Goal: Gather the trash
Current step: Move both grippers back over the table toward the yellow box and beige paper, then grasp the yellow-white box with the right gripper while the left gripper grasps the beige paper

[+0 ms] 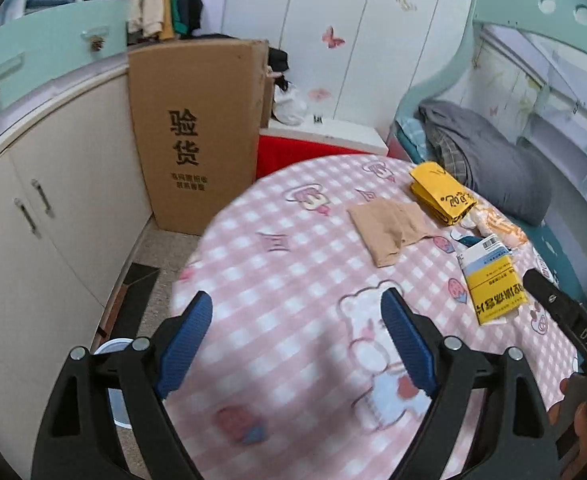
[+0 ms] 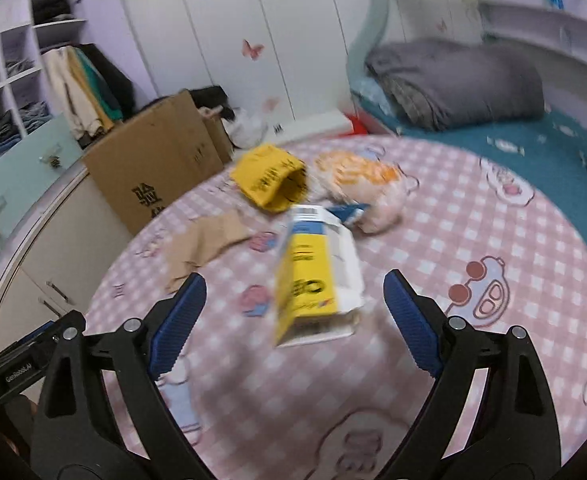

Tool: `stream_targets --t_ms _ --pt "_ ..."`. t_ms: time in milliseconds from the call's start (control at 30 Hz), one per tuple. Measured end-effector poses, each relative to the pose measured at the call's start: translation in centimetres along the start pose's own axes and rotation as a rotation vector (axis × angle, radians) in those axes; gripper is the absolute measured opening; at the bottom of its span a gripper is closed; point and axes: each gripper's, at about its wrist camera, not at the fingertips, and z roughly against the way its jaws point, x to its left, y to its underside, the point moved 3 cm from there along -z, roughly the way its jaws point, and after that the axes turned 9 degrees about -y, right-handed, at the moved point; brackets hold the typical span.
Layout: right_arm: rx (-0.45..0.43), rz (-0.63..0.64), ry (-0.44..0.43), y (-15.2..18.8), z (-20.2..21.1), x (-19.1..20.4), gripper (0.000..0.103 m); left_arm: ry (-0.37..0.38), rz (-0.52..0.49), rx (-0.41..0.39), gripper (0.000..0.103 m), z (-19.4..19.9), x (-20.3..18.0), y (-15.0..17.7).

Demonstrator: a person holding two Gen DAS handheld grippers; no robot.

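Both claws hang over the bed [image 1: 277, 248], which is covered by a pink checked sheet, and all places here are told from that bed. The left gripper [image 1: 297, 308] stands spread wide with nothing between its blue pads [image 1: 187, 340]; below it lies only bare sheet near the bed's left edge. The right gripper [image 2: 295, 292] is released too — its pads [image 2: 411, 320] stand clear on both sides of the box [image 2: 317, 280], a yellow and white carton that lies on the sheet between them, apart from both. The same box shows in the left view [image 1: 493, 280] toward the bed's right side. Farther up the bed from it sits a yellow bag [image 2: 271, 180], crumpled and open-mouthed, and just beside that an orange and white wrapper [image 2: 357, 184], blurred. A beige cloth [image 1: 389, 228] lies flat to the left of the bag, near the bed's middle. At the bed's far end a grey quilt [image 1: 489, 160] is bundled on a teal sheet [image 2: 533, 148]. Off the bed's left edge stands a tall carton [image 1: 197, 132] against a cream cabinet [image 1: 33, 220] — the floor between cabinet and bed holds a pale round tub [image 1: 111, 350], mostly hidden behind the left claw.
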Motion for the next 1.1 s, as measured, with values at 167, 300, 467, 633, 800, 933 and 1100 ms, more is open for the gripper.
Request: stream_targets --t_ms 167,300,467,633,800,933,1100 --pt "0.082 -0.039 -0.063 -0.8 -3.4 -1.8 0.082 0.010 -0.016 0.037 0.084 -2.9 -2.8 -1.3" --pt "0.106 -0.040 -0.097 -1.0 -4.8 -1.6 0.045 0.019 -0.021 0.071 0.084 -5.3 -4.8 -2.4" --pt "0.104 -0.051 -0.139 -1.0 -5.0 -1.5 0.042 0.004 -0.057 0.092 0.084 -7.9 -7.4 -3.5" --pt "0.105 -0.063 -0.162 -0.9 -4.9 -1.5 0.041 -0.017 -0.079 0.124 0.084 -10.0 -8.9 -3.8" --pt "0.114 -0.046 -0.180 -1.0 -5.1 -1.0 0.038 -0.063 -0.123 0.088 0.038 -10.0 -9.6 -3.9" --pt "0.111 -0.044 -0.203 -0.9 -5.0 -0.5 0.037 0.026 -0.131 0.106 0.004 -9.4 -9.4 -3.7" --pt "0.084 -0.029 -0.236 -0.2 -4.1 0.6 0.037 0.056 -0.110 0.074 0.004 -7.2 -7.6 -2.8"
